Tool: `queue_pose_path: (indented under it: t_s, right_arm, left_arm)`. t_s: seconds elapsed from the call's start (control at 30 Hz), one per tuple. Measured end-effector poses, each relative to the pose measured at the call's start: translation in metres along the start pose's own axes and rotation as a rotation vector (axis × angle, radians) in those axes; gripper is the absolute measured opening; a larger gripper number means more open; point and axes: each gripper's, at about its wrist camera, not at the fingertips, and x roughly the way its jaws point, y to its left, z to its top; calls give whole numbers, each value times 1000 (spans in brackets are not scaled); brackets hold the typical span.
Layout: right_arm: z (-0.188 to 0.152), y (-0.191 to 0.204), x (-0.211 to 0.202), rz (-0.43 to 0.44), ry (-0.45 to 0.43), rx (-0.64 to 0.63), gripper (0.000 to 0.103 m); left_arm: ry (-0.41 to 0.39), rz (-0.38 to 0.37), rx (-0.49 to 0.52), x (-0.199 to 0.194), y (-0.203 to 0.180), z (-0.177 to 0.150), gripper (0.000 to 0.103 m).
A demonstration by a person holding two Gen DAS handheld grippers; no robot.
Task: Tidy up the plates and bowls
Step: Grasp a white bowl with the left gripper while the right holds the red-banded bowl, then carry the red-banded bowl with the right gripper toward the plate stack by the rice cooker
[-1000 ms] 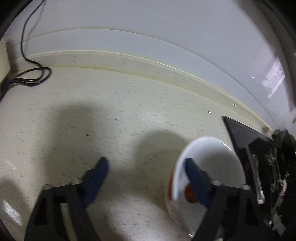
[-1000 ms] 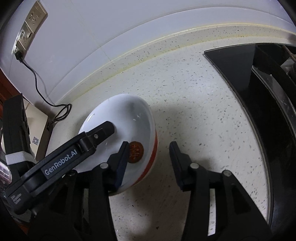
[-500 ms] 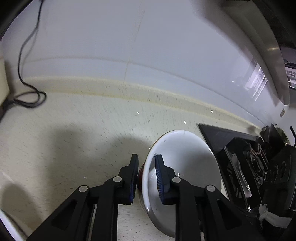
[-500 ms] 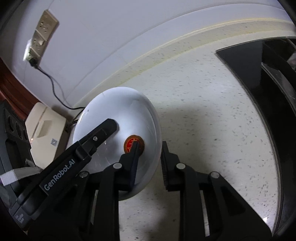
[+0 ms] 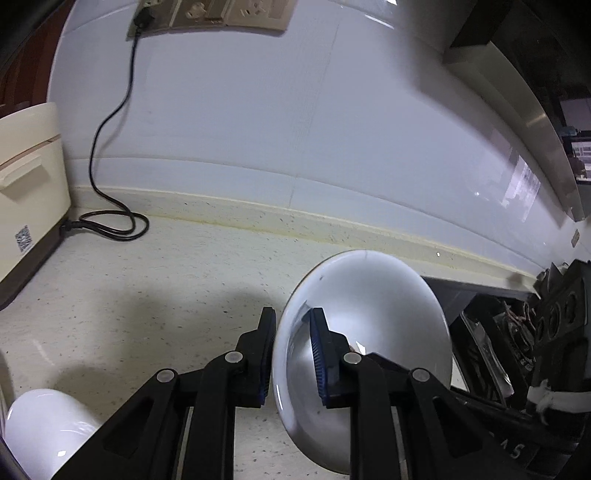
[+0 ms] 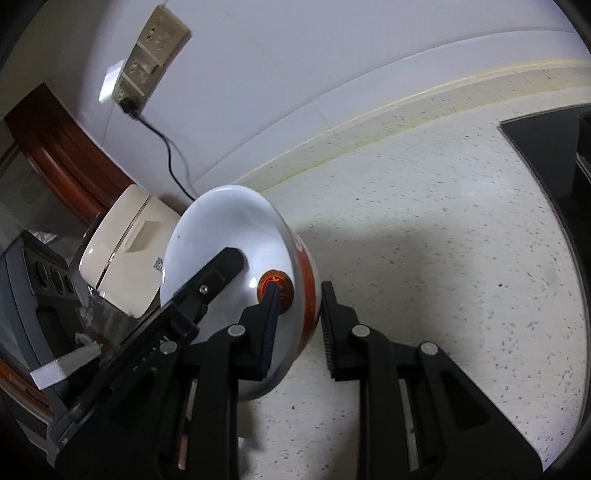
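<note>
A white bowl [image 5: 369, 325] with a red band and a red emblem inside is held up above the speckled counter. My left gripper [image 5: 291, 354] is shut on its rim from the left. My right gripper [image 6: 299, 325] is shut on the opposite rim of the same bowl [image 6: 229, 236], one finger inside over the emblem, one outside on the red band. The left gripper's finger [image 6: 210, 273] shows inside the bowl in the right wrist view. A second white dish [image 5: 44, 432] lies at the lower left of the left wrist view.
A cream appliance [image 5: 26, 192] stands at the left against the wall, its black cord [image 5: 110, 225] coiled on the counter and plugged into a wall socket [image 5: 207, 14]. A black stove [image 5: 517, 332] lies to the right. The speckled counter [image 6: 443, 229] spreads under the bowl.
Both grippers closed on the bowl's rim from opposite sides. The bowl has been lifted off the counter and tilted, and both views have risen to show more wall.
</note>
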Motion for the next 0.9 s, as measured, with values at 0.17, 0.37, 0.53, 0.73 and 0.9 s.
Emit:
queue_pose_path:
  t_s: [0.17,0.37,0.53,0.73,0.9]
  right_arm:
    - [-6,8,9,-5,35,-24,26]
    - [-7,17,3,46,16,-46,26]
    - [-8,30,2,94,7,-94,26]
    - [-13,46,4,125,7,-151,26]
    - [-20,61,7,144,12,-216,27]
  left_arm:
    - [-32,14,0,-8,3,3,22]
    - [-87,32,9,-28,1,2,22]
    - [-131,45,1,-46,9,3,22]
    - [-153,56,-23,-59,23,2,23]
    - [-170,72,-38,-68,36,0,24]
